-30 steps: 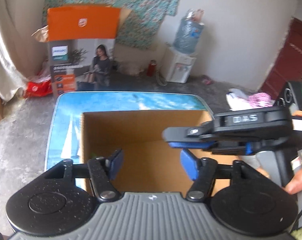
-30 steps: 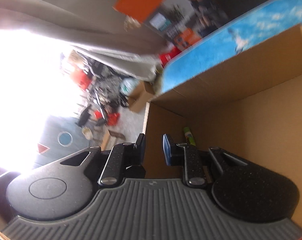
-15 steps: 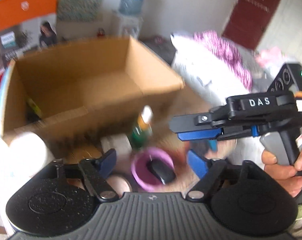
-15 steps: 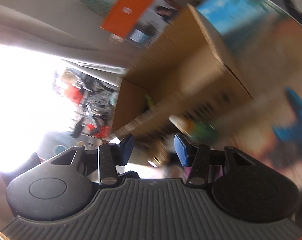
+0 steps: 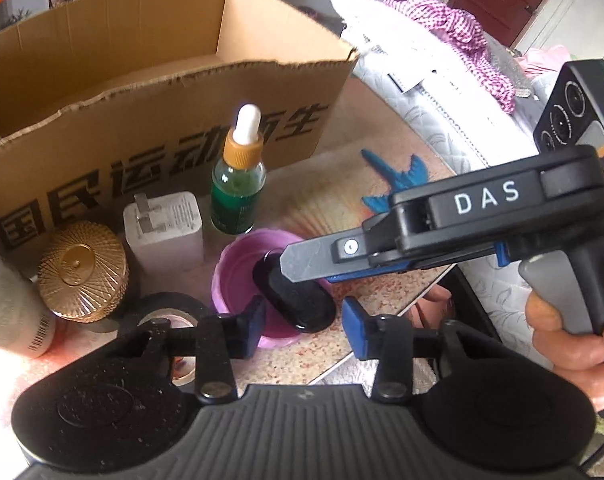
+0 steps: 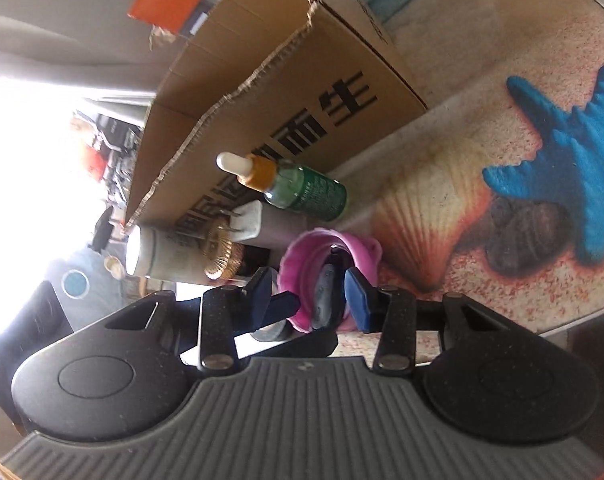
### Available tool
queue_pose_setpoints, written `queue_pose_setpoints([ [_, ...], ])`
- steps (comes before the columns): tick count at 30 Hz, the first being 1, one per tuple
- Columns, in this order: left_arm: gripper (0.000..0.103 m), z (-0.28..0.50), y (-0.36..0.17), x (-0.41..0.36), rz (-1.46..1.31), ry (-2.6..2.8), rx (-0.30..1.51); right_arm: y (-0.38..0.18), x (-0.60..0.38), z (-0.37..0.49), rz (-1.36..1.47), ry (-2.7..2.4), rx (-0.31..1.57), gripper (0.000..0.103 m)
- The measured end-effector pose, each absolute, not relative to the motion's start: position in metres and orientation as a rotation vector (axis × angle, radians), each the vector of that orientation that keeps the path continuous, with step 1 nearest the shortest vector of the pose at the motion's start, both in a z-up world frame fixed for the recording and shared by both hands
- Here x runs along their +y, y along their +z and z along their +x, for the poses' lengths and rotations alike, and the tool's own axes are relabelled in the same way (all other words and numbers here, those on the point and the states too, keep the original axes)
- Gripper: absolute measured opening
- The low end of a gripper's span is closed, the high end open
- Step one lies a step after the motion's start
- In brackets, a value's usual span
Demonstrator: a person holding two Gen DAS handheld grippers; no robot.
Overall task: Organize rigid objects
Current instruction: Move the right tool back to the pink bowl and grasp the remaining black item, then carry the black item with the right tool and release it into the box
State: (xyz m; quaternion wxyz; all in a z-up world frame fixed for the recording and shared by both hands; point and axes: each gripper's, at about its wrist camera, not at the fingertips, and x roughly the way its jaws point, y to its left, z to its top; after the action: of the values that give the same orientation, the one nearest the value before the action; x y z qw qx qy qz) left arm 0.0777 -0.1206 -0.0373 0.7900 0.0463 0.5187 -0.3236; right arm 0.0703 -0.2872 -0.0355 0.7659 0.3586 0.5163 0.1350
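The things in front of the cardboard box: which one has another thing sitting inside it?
The pink plastic bowl. A black oval gadget lies in it, while the green dropper bottle, white charger plug and gold ribbed jar hold nothing visible.

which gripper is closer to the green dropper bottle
Right, by a small margin, as far as the frames show. The right gripper reaches over the pink bowl just in front of the green dropper bottle; the left gripper hangs at the bowl's near edge, farther back.
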Motion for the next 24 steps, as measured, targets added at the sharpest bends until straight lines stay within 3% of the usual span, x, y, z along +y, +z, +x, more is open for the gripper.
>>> queue_pose_setpoints([
  [13,0.041,0.097,-0.051,-0.118,0.053,-0.703,1.16,-0.048,-0.276,0.087,0.775,0.31,1.201,0.036],
  [24,0.038,0.097,-0.047,-0.109,0.024,-0.703,1.154,-0.056,-0.281,0.083,0.863,0.294,1.166,0.018],
])
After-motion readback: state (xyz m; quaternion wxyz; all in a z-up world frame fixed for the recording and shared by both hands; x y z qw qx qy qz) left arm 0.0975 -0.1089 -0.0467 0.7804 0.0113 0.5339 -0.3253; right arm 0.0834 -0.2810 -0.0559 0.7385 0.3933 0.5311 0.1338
